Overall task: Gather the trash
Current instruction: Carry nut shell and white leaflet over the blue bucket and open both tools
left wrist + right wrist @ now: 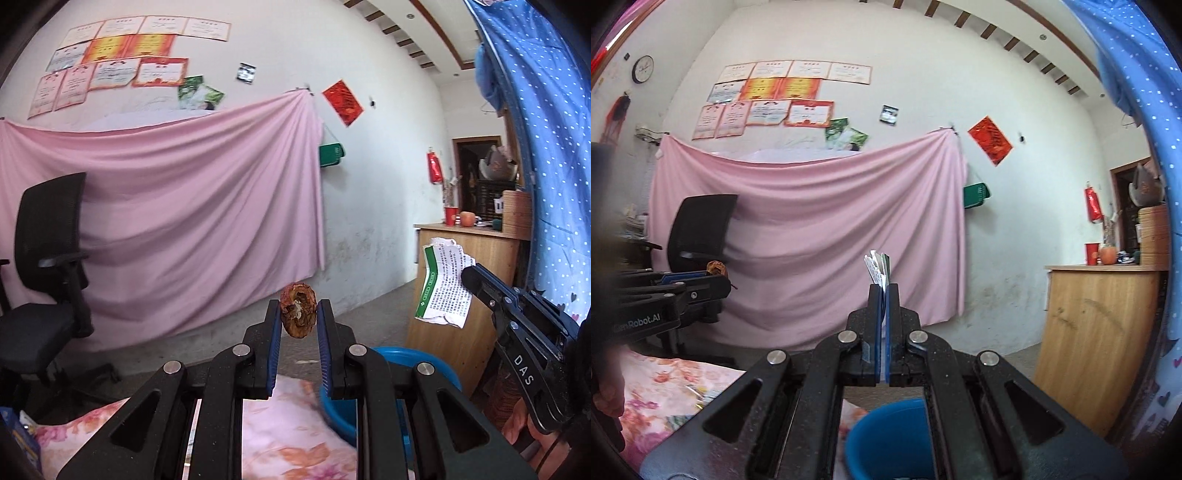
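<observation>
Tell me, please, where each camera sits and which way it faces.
Left wrist: on the left claw, facing the pink sheet; its fingers pinch a brown fruit scrap; the right claw shows with a printed paper.
Right wrist: on the right claw, facing likewise; it pinches the paper edge-on; the left claw shows.
Shared: sheet, black office chair, blue bucket, wooden cabinet.

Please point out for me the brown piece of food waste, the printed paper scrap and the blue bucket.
brown food scrap (297, 309): left wrist view, its middle, between the gripper pads.
printed paper scrap (445, 282): left wrist view, its printed face.
blue bucket (886, 439): right wrist view, its inner wall.
</observation>
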Tool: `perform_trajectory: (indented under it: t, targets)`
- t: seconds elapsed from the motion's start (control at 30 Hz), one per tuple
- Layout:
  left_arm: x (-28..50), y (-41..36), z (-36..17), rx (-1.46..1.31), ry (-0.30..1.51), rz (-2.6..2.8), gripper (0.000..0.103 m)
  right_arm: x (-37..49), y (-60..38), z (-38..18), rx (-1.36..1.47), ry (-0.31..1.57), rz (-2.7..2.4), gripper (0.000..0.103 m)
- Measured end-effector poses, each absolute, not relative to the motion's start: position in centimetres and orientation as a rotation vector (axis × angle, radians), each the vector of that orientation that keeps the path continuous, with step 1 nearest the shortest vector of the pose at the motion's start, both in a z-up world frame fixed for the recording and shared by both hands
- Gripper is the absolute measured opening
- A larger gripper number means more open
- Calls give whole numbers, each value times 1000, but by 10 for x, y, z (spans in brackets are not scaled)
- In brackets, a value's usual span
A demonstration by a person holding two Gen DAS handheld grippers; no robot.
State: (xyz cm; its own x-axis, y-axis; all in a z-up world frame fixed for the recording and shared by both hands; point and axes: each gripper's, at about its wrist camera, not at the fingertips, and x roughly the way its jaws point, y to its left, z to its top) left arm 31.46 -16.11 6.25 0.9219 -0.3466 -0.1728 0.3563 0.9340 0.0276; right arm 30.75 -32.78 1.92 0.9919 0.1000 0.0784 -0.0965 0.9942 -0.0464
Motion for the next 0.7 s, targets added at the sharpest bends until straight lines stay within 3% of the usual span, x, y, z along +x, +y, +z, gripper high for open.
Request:
perform_trajectory:
  t: [0.4,0.7]
  targets:
    - [341,-249,39,124,232,-467,16,332,-389,-7,33,85,24,29]
    - [396,-279,16,120,462,-447,16,354,-409,-32,123,249,55,30]
